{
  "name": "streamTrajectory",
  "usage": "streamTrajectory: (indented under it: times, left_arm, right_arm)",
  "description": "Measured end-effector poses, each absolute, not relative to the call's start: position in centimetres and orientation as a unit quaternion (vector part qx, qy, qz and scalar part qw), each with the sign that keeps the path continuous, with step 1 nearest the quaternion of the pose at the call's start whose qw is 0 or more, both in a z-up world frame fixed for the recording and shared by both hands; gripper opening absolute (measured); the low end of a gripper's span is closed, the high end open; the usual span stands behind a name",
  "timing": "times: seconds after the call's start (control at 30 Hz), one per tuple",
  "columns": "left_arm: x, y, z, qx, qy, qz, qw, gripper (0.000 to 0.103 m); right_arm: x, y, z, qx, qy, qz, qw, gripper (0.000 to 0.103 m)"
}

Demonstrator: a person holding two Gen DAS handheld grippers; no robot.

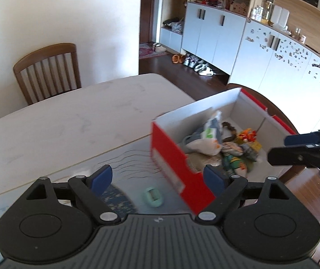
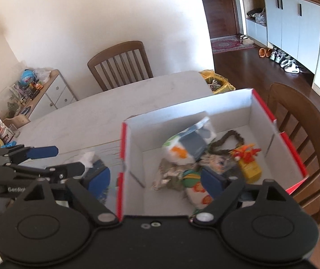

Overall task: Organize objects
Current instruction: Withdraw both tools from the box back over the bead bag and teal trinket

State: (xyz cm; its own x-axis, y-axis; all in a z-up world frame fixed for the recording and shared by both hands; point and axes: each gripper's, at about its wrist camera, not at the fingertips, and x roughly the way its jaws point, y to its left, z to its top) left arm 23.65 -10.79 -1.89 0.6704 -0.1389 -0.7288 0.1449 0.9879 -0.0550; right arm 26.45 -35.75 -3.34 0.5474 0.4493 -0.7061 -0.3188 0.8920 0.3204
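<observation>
left wrist: looks down, box (image 1: 171, 157) right | right wrist: above box (image 2: 133, 157) | shared: box, table (image 1: 70, 116)

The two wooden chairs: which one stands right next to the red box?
The chair with the curved back, at the table's right end, directly behind the red box; the other chair stands against the white wall.

Pale marble-look table (image 1: 70, 116). Red-and-white open box (image 1: 173, 157) on its near right edge; small mint-green item (image 1: 153, 196) just left of the box, on a glossy mat (image 1: 124, 157).

Wooden chair (image 2: 120, 63) at 12 o'clock behind the table (image 1: 70, 116); shoes (image 1: 195, 63), maybe 4 pairs, under cabinets (image 1: 215, 35) at 2.
</observation>
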Motion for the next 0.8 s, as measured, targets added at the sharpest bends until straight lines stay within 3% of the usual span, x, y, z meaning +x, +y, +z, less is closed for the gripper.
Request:
streamTrajectory:
  times: [0.17,0.43,0.8]
  left_arm:
    - [23.2,-7.5,-2.4,0.004,0.402,-0.069,0.913,0.09]
    - [23.6,-2.0,-4.1,-0.021,0.403,-0.067,0.913,0.102]
    - [26.0,2.0,-7.7,-0.023,0.428,-0.051,0.902,0.102]
  right_arm:
    - [24.5,-32.6,-3.2,0.067,0.418,0.226,0.877,0.093]
    - [21.3,-26.3,-3.8,0.026,0.401,0.232,0.886,0.093]
    - [20.0,-19.2,-8.0,-0.011,0.382,0.181,0.906,0.093]
